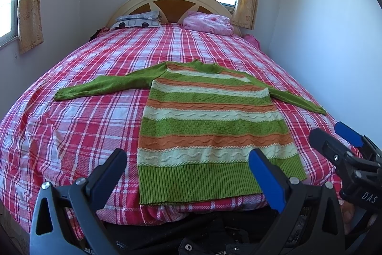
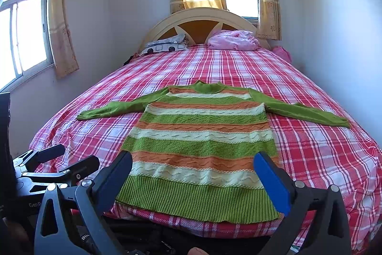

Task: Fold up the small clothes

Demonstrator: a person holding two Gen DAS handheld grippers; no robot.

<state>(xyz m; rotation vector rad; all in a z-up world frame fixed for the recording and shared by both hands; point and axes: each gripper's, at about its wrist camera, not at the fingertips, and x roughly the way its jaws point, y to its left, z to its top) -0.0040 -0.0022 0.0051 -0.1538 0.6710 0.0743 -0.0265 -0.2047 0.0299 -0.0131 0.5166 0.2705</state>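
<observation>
At nine o'clock in the left wrist view a curtained window (image 1: pixel 9 4) is cut off by the dark rim of the lens, so only a bright sliver of glass shows. Next to it the bed (image 1: pixel 71 116), under a red and white plaid sheet, fills the middle ground; its near edge at six o'clock drops out of sight behind the tool bodies. On the sheet lies the striped sweater (image 1: pixel 210 126), spread flat with its hem toward the camera and its collar toward twelve o'clock, both green sleeves stretched out sideways. The left hand-held gripper (image 1: pixel 188 171) hovers just short of the hem, jaws spread wide and grasping nothing; its blue-padded finger covers the hem's right corner. At twelve o'clock the curved headboard (image 1: pixel 176 1) backs a patterned pillow (image 1: pixel 138 20) and a pink bundle (image 1: pixel 210 23), whose make-up is hard to tell. At three to four o'clock the right hand-held gripper (image 1: pixel 334 133) juts in from the edge, partly cut off, with a gap between its fingers.

From the right wrist view, the left hand-held gripper (image 2: pixel 71 157) appears at eight o'clock, dark and half hidden by the frame edge, beside the bed (image 2: pixel 322 147). The striped sweater (image 2: pixel 200 135) sits centre, its right cuff reaching toward three o'clock. The right hand-held gripper (image 2: pixel 193 171) is released, fingers wide apart over the hem and touching no cloth that can be seen. A fingertip-like shape at six o'clock is too cropped to identify.
</observation>
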